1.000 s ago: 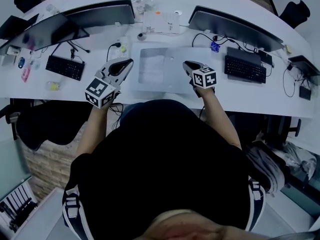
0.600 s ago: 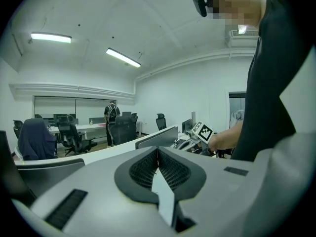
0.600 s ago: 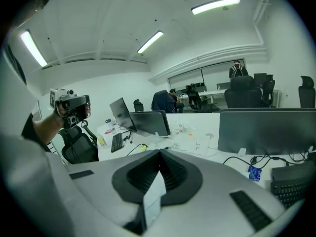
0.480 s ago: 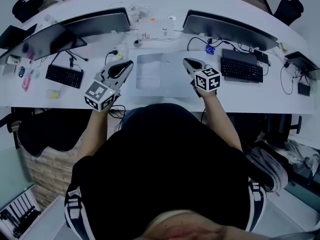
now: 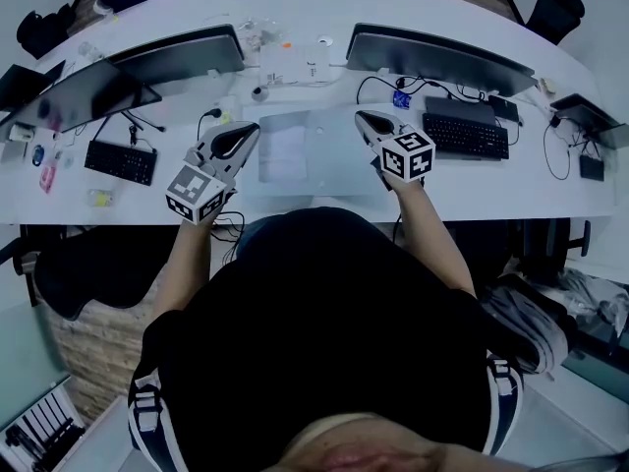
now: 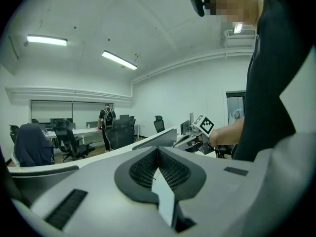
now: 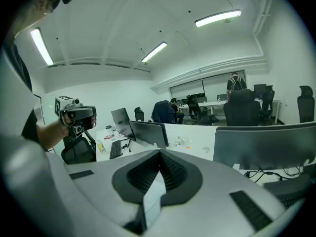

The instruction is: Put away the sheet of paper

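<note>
The sheet of paper (image 5: 300,150), pale and slightly see-through with a whiter page in its left half, hangs level above the white desk (image 5: 511,180) between my two grippers. My left gripper (image 5: 253,129) is shut on its left edge. My right gripper (image 5: 360,116) is shut on its right edge. In the left gripper view the jaws (image 6: 158,152) meet on a thin white strip of the sheet (image 6: 166,201). The right gripper view shows the same: shut jaws (image 7: 159,154) with the sheet's edge (image 7: 152,201) pinched between them.
Two dark monitors (image 5: 437,57) (image 5: 182,52) stand behind the sheet, with a white box (image 5: 295,64) between them. Keyboards (image 5: 467,136) (image 5: 120,162) lie to either side amid cables. A black chair (image 5: 88,254) sits at the lower left. A person (image 6: 106,125) stands far off.
The sheet lay flat on the desk a second ago; now it is off the desk. Both grippers have risen with it, the right one more.
</note>
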{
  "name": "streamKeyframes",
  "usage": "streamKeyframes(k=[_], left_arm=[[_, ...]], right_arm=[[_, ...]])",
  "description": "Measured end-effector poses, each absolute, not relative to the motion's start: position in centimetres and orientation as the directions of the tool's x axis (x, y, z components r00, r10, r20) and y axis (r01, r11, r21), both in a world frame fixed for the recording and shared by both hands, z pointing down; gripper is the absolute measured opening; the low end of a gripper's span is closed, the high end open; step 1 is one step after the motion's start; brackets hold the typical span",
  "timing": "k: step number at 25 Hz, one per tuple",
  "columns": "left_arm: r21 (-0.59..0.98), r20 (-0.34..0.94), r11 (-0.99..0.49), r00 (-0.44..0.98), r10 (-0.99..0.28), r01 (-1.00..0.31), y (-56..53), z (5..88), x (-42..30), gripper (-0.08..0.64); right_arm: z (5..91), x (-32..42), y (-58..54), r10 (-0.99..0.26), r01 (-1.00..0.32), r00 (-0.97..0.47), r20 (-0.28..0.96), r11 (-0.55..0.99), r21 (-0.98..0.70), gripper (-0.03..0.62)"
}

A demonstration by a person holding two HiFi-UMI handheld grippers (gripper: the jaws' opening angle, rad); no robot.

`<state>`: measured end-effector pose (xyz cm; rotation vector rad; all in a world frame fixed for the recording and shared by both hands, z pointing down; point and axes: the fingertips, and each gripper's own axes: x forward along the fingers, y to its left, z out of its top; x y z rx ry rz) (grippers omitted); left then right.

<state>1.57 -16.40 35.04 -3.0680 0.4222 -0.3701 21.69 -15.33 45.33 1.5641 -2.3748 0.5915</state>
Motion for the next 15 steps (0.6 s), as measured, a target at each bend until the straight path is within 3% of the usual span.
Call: streamKeyframes(k=[8, 15], left_arm=[[-0.067, 0.197, -0.958, 0.938, -0.285, -0.277, -16.7, 34.0, 1.9, 0.021], [-0.07, 0.197, -0.961, 0.941, -0.275, -0.267, -16.5, 33.9, 2.4, 0.021]], right_arm=[[42.2, 22.5, -15.1, -0.864, -0.917, -0.395, 0.313, 0.355, -0.179, 0.015], [42.3, 22.8, -14.2, -0.872, -0.921, -0.386, 0.301, 0.342, -0.189, 0.015]])
